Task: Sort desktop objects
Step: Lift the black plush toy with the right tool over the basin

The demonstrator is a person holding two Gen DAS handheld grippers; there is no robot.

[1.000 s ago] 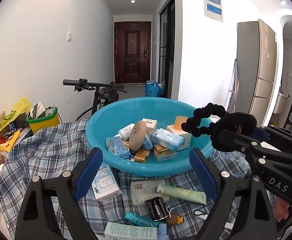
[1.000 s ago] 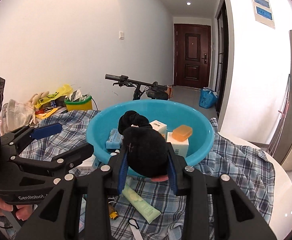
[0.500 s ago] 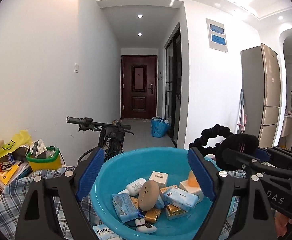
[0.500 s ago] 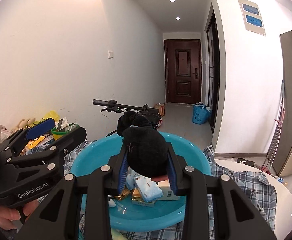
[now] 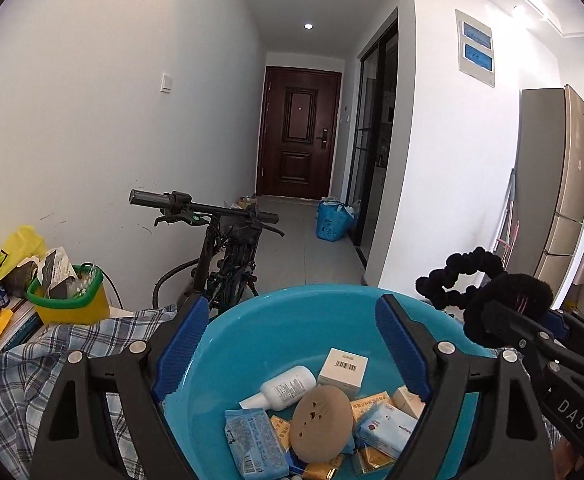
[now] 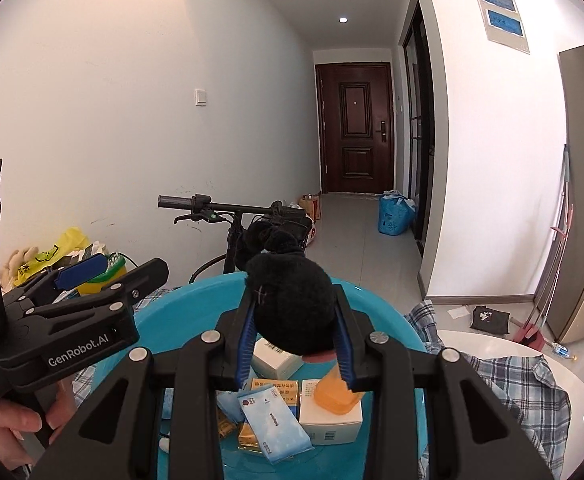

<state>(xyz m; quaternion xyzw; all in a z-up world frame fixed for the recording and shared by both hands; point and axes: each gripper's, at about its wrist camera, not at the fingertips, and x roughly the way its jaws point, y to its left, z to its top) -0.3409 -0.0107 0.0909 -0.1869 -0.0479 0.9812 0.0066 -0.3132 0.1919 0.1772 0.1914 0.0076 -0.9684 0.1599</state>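
Note:
My right gripper is shut on a black fluffy hair tie and holds it above the blue basin. The hair tie also shows at the right of the left wrist view, over the basin's rim. The basin holds several items: white boxes, tissue packs, a small white bottle, a round tan disc and an orange soap. My left gripper is open and empty, raised over the near side of the basin.
A plaid cloth covers the table. A yellow and green container and clutter stand at the left. A bicycle leans behind the basin. The white table edge shows at the right. A fridge stands far right.
Both grippers have risen and moved forward over the basin. The items on the cloth in front of the basin have dropped out of view. The right gripper still holds the hair tie.

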